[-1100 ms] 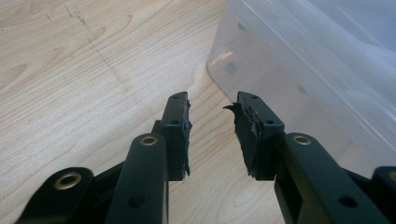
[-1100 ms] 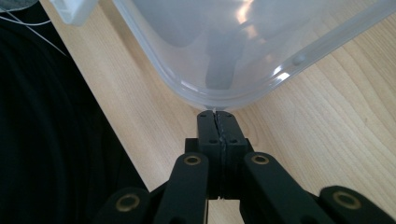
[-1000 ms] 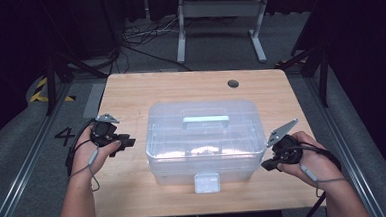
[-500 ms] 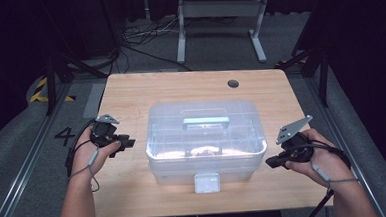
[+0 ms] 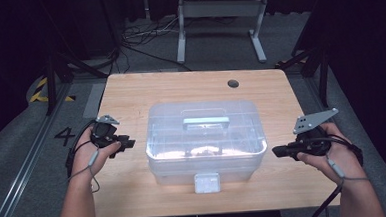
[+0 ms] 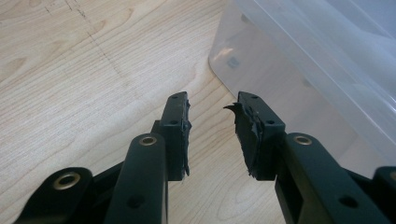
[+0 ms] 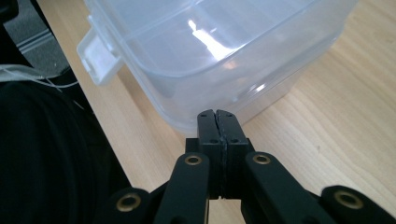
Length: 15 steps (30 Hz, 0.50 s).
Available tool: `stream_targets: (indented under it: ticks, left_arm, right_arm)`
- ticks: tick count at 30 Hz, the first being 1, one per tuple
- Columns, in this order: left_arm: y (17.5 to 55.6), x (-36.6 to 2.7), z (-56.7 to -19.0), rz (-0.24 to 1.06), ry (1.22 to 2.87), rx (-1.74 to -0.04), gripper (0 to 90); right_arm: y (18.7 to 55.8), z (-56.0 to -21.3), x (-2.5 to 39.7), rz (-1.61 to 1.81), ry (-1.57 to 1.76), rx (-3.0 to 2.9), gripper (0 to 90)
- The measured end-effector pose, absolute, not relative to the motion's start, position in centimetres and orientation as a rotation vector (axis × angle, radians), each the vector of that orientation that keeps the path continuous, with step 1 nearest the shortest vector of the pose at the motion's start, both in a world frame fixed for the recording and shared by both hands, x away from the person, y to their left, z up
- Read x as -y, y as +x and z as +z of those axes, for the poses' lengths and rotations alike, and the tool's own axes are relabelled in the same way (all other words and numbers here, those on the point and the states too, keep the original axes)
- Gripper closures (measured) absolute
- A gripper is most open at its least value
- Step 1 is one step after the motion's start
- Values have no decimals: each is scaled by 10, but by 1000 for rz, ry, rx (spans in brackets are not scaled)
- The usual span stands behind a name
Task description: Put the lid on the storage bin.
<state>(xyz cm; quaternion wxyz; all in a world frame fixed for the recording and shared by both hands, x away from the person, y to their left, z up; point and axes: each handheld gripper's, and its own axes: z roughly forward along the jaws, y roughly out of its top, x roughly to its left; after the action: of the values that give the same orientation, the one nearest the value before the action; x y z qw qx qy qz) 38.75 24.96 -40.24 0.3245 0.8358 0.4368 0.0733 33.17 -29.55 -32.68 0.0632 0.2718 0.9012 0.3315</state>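
A clear plastic storage box (image 5: 205,138) with a lid, a pale top handle (image 5: 205,121) and a front latch (image 5: 207,183) stands in the middle of the wooden table (image 5: 130,97). My left gripper (image 5: 130,142) rests at the box's left side, jaws open and empty; in the left gripper view (image 6: 212,126) the box corner (image 6: 299,60) lies just ahead. My right gripper (image 5: 275,151) sits off the box's right front corner, apart from it, jaws shut on nothing. In the right gripper view (image 7: 217,116) the box (image 7: 210,51) and its latch (image 7: 95,51) show ahead.
A round cable hole (image 5: 233,83) sits near the table's far edge. Beyond the table stand a white frame (image 5: 221,17) and floor cables (image 5: 137,36). A dark sleeve or lap (image 7: 42,154) lies below the table's near edge.
My right gripper has drawn back to the right, away from the box's right front corner. The left gripper has stayed put.
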Motion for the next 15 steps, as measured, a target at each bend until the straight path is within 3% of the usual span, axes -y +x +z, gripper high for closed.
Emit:
stream_targets:
  ticks: [15]
  left_arm:
    - [377, -251, -406, 212, 2191, -1163, 630]
  right_arm:
    - [352, -320, 322, 1166, 994, -2463, 867]
